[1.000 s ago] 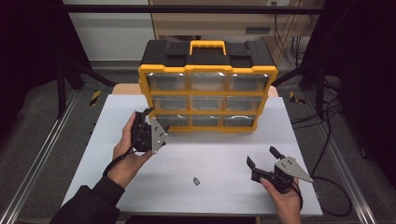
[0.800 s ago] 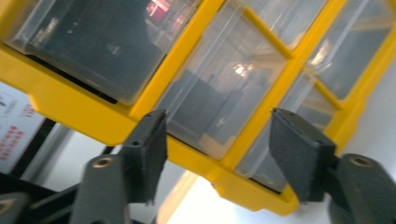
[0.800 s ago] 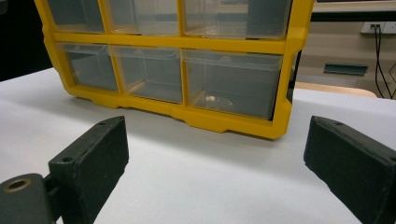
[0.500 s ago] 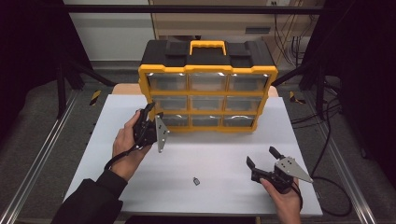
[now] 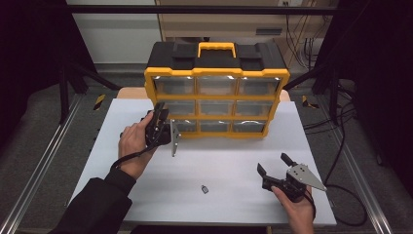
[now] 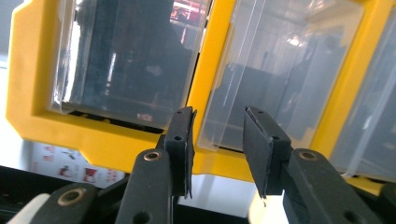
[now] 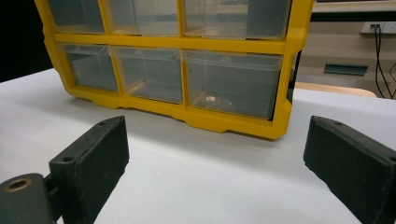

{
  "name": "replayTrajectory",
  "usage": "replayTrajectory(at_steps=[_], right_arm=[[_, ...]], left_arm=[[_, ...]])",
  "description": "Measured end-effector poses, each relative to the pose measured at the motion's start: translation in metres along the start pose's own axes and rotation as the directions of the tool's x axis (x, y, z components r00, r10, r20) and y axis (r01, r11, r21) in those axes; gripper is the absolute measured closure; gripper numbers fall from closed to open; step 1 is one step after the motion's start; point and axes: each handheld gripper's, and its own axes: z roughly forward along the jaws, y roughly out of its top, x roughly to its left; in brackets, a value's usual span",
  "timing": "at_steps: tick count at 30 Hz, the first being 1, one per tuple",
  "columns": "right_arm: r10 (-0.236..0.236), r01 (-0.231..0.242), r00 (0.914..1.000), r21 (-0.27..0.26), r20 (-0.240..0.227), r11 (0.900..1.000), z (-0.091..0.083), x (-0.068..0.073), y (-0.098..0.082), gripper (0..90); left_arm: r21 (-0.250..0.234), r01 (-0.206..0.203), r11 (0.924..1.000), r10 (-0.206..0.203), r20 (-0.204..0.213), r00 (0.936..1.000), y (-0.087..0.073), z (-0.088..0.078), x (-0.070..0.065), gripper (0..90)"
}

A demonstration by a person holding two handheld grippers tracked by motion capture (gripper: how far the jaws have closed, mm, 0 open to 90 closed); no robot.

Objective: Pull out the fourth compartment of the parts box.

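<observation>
- My left gripper [image 5: 163,109], at the organizer [image 5: 216,92] front's lower-left drawers [image 6: 275,74]: jaws just closing, narrow gap, nothing pinched.
- My right gripper [image 5: 273,165], well before the organizer: jaws wide, empty.

Small dark item [image 5: 205,189] on table [image 5: 234,161]: too small to identify, possibly a clip. Left gripper [image 5: 163,127] tips hidden against organizer [image 5: 216,100].
</observation>
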Motion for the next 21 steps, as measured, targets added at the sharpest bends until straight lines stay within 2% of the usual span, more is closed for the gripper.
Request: replayTrajectory(at_steps=[2, 8, 21], right_arm=[[0.000, 0.000, 1.0000, 0.001, -0.001, 1.000, 0.000, 0.000, 0.000, 6.9], [0.002, -0.002, 1.0000, 0.001, 0.001, 1.000, 0.000, 0.000, 0.000, 6.9], [0.001, -0.001, 1.0000, -0.003, 0.002, 1.000, 0.000, 0.000, 0.000, 6.9]], left_arm=[[0.001, -0.023, 0.9997, 0.023, -0.010, 0.9997, 0.001, 0.002, -0.001, 64.4], [0.011, -0.050, 0.9987, 0.050, -0.010, 0.9987, 0.001, 0.006, -0.004, 65.4], [0.018, -0.072, 0.9973, 0.072, -0.022, 0.9972, -0.001, 0.016, -0.007, 67.1]])
